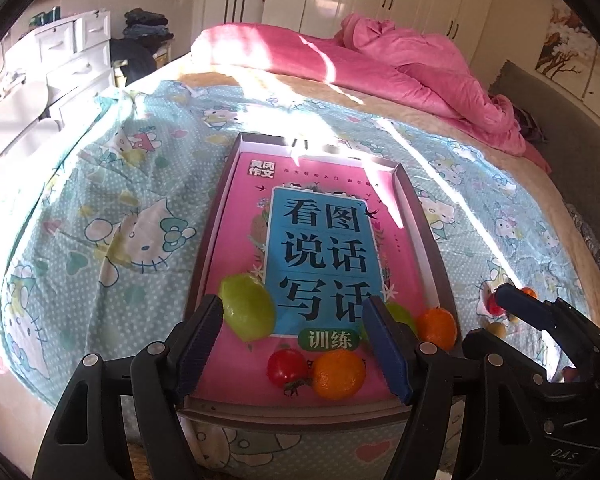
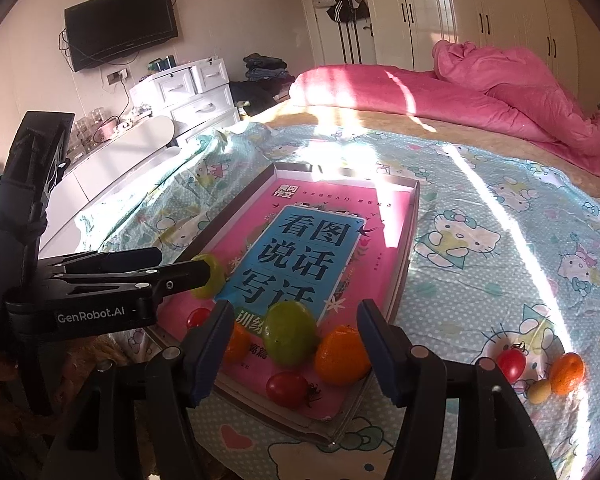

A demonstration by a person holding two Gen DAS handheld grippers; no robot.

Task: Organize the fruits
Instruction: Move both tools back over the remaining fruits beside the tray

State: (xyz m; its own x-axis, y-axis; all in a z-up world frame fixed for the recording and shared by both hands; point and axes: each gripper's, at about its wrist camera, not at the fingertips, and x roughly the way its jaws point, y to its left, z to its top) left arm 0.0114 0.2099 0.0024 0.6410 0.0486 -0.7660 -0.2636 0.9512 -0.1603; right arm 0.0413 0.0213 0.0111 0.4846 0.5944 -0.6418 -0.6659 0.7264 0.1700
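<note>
Pink and blue, the book cover [image 1: 320, 248] lining the shallow box [image 1: 428, 216] reads 看图说话写话 in big dark characters, with 训练 on a green pill below and 黄冈作文 at its top left corner; in the right wrist view my left gripper's body carries white "GenRobot.AI" lettering. My left gripper [image 1: 296, 344] is spread wide with nothing between its blue pads, low in its frame over the near end of the box: a glossy green apple [image 1: 247, 307] sits just beside its left finger, while a red cherry tomato [image 1: 286, 367] touches an orange tangerine [image 1: 339, 374] in the gap. My right gripper [image 2: 296, 354] is likewise released and empty, framing a second green apple [image 2: 291, 333], another tangerine [image 2: 342, 356] and a tomato [image 2: 287, 389]. At lower right of that view, loose on the Hello Kitty sheet [image 2: 500, 240], lie a tomato [image 2: 511, 364], a small orange fruit [image 2: 566, 373] and a pale yellow one [image 2: 540, 390].
</note>
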